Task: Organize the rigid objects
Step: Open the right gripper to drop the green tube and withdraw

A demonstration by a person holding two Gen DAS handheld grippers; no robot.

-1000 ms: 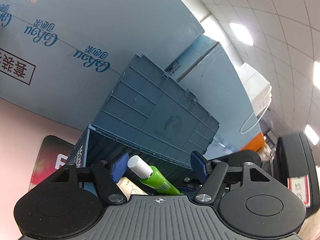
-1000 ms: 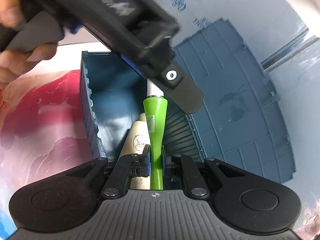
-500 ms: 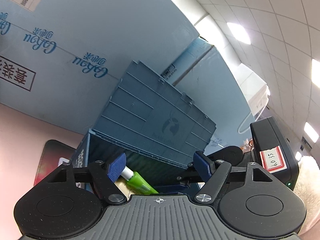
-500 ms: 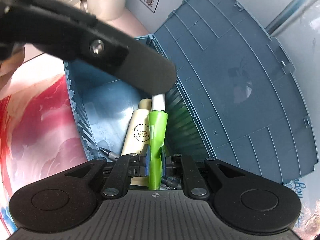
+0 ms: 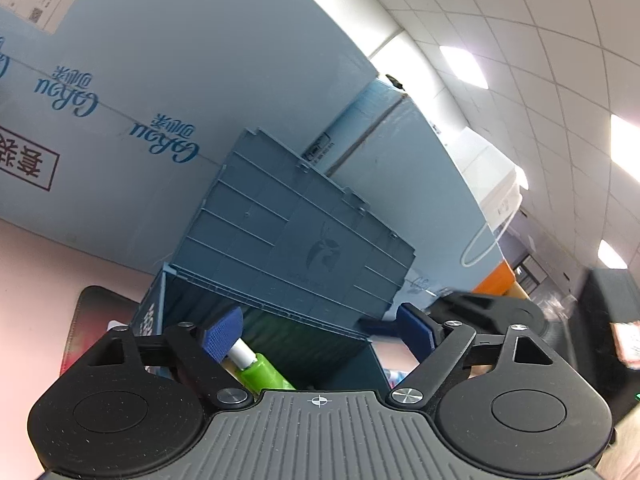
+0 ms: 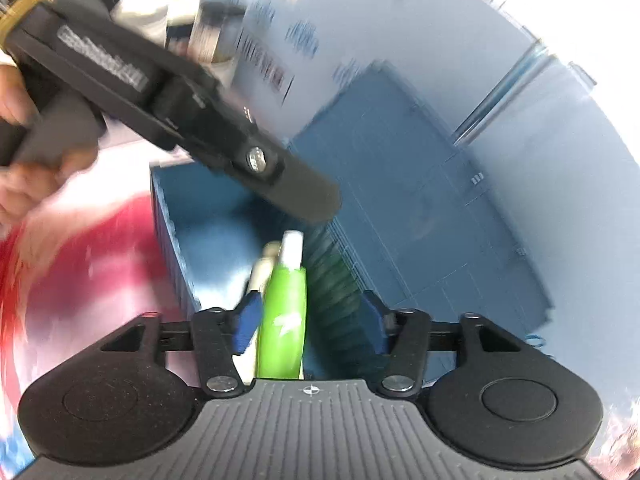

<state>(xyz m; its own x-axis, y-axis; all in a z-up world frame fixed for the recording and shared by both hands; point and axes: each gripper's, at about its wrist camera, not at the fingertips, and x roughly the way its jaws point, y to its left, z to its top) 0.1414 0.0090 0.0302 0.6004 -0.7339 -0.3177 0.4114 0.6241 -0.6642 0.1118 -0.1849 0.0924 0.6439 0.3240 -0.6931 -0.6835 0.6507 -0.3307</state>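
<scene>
An open blue storage box (image 6: 176, 216) stands with its ribbed lid (image 5: 300, 240) tipped up behind it. Inside lies a green tube with a white cap (image 6: 282, 312), beside a cream tube (image 6: 262, 268). My right gripper (image 6: 311, 322) hovers over the box with its jaws opening; the green tube lies between them, and the right pad stands well clear of it. My left gripper (image 5: 320, 334) hangs over the box's near rim, jaws opening and holding nothing. The green tube (image 5: 264, 374) shows just below its left pad. One left finger (image 6: 296, 188) crosses the right wrist view.
A red patterned mat (image 6: 80, 260) lies left of the box on the pink table (image 5: 40, 260). Big light-blue cartons (image 5: 160, 80) rise right behind the lid. A person's hand (image 6: 24, 184) grips the left gripper's handle. Blurred white containers (image 6: 200, 28) stand at the back.
The right jaws have let go of the green tube and spread wide, and the right gripper has drawn back and up. The left jaws have widened somewhat.
</scene>
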